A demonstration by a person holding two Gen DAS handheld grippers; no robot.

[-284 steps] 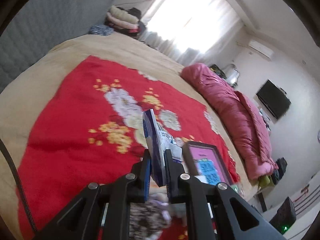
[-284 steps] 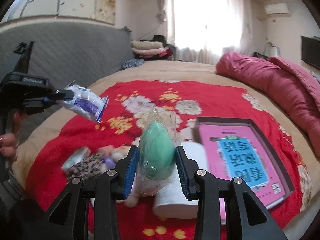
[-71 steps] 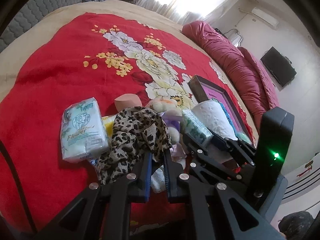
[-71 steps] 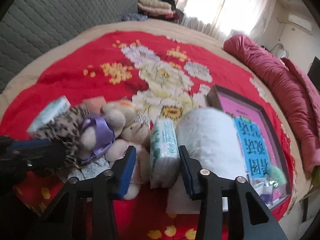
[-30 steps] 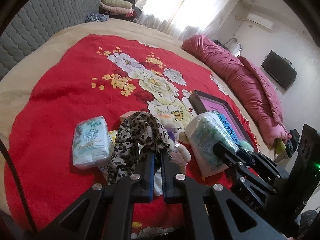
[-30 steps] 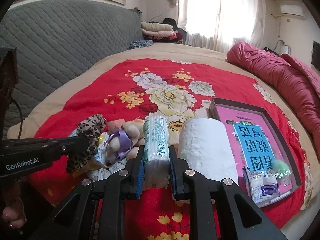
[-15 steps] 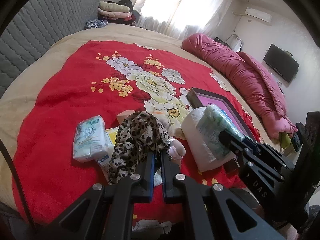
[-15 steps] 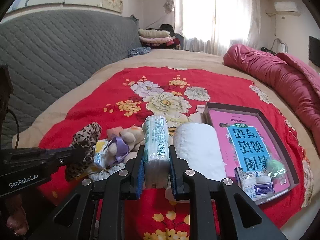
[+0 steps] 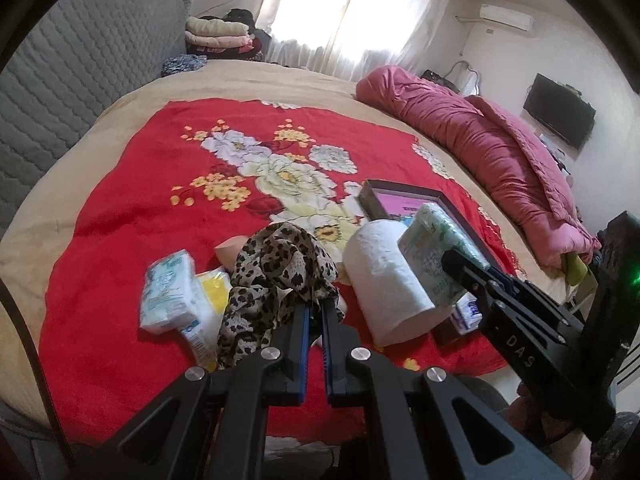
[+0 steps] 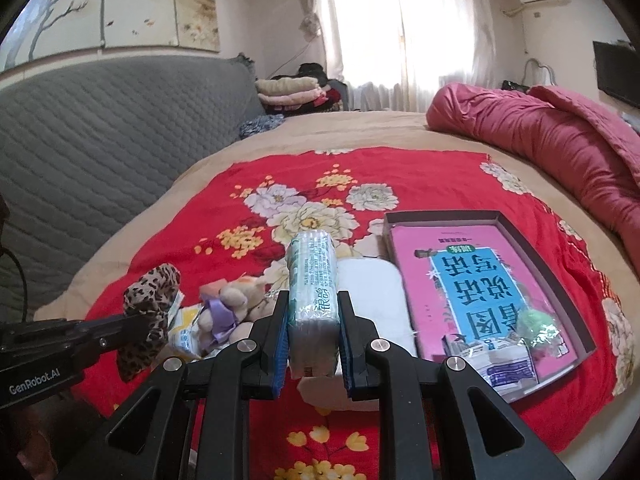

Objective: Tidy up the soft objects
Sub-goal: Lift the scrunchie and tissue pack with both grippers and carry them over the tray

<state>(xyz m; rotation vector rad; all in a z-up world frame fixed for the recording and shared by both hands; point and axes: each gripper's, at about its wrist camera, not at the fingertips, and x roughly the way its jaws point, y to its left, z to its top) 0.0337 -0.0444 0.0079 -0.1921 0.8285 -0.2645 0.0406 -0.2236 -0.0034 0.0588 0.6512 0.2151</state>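
While the tissue pack (image 10: 313, 300) is squeezed upright in the right gripper (image 10: 313, 320), the open box (image 10: 496, 216) is seen at two o'clock, nearer this hand. The spotted cloth (image 9: 276, 276) is pinched by the left gripper (image 9: 314, 312).

The far half of the red floral blanket (image 10: 304, 184) lies bare, open to a gripper from above. Nearer the bed's front edge the room is crowded: a white paper roll (image 9: 384, 280) lies on its side just left of the shallow box (image 10: 500, 216), whose raised walls block a low sideways pass. Left of the roll sit a plush toy (image 10: 228, 308), yellow packets and a tissue pack (image 9: 168, 292), close together. The rolled pink quilt (image 9: 480, 148) walls off the right side, the grey quilted headboard (image 10: 100, 152) the left.
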